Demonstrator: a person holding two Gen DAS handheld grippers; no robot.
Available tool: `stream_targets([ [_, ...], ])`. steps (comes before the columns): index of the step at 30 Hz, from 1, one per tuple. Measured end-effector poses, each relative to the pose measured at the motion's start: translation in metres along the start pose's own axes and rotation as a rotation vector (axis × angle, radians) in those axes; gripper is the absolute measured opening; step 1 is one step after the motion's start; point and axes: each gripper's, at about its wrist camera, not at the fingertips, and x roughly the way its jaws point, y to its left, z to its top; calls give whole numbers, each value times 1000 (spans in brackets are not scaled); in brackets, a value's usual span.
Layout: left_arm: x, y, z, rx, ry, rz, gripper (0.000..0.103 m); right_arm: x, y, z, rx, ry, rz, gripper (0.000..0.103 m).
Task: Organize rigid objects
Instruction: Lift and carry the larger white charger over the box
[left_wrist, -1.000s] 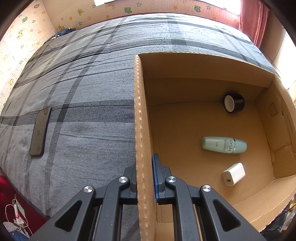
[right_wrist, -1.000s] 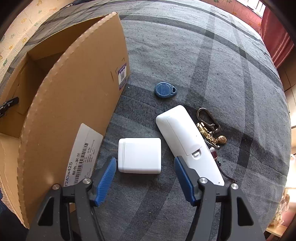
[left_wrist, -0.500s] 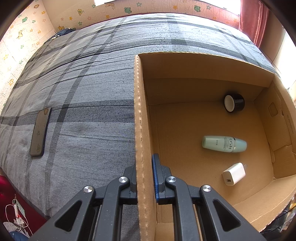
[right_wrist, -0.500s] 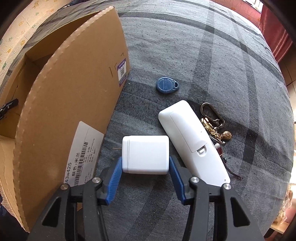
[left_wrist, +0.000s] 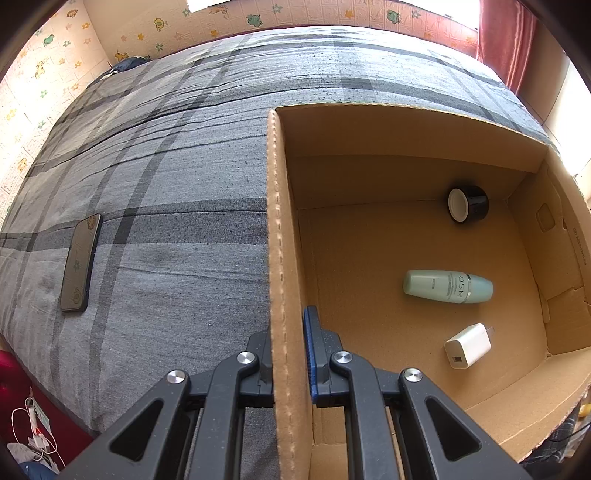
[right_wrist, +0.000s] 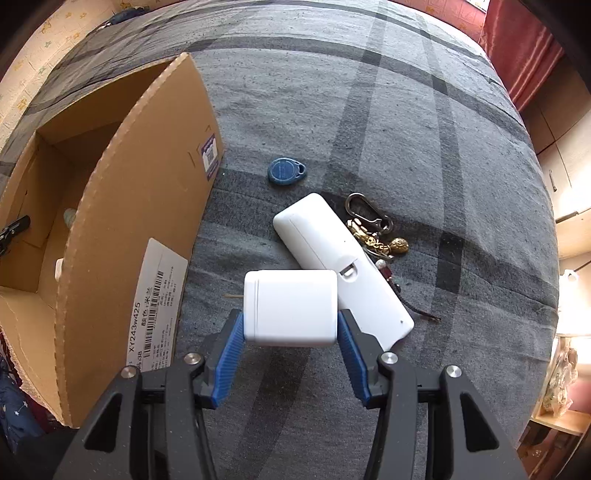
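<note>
Right wrist view: the right gripper (right_wrist: 290, 334) has its jaws half spread and pinching a white jar (right_wrist: 290, 307) by its two sides, blue pads pressed on it, the jar lifted clear of the bed (right_wrist: 424, 147). The jaws closed onto it within the last second. Just behind it lies a white remote (right_wrist: 332, 254), then a key bunch (right_wrist: 373, 230) and a blue fob (right_wrist: 287, 171). Only this view shows them.

The left wrist view shows the left gripper (left_wrist: 288, 354) with jaws nearly pressed together, clamping the near wall of the cardboard box (left_wrist: 280, 236). Inside lie a white charger (left_wrist: 467, 345), a pale green bottle (left_wrist: 447, 286) and, farthest, a black cup (left_wrist: 468, 204). A phone (left_wrist: 80, 263) lies on the bed to the left, unseen from the right wrist.
</note>
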Motion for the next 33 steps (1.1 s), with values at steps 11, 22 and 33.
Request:
stream_targets([
  [11, 0, -1, 1, 4, 1, 2, 11, -40, 16, -1, 24, -4, -54, 54],
  [22, 1, 0, 0, 6, 1, 1, 11, -84, 34, 11, -27, -64, -77, 54],
  [33, 0, -1, 0, 5, 1, 1, 11, -107, 88, 37, -121, -127, -23, 54],
])
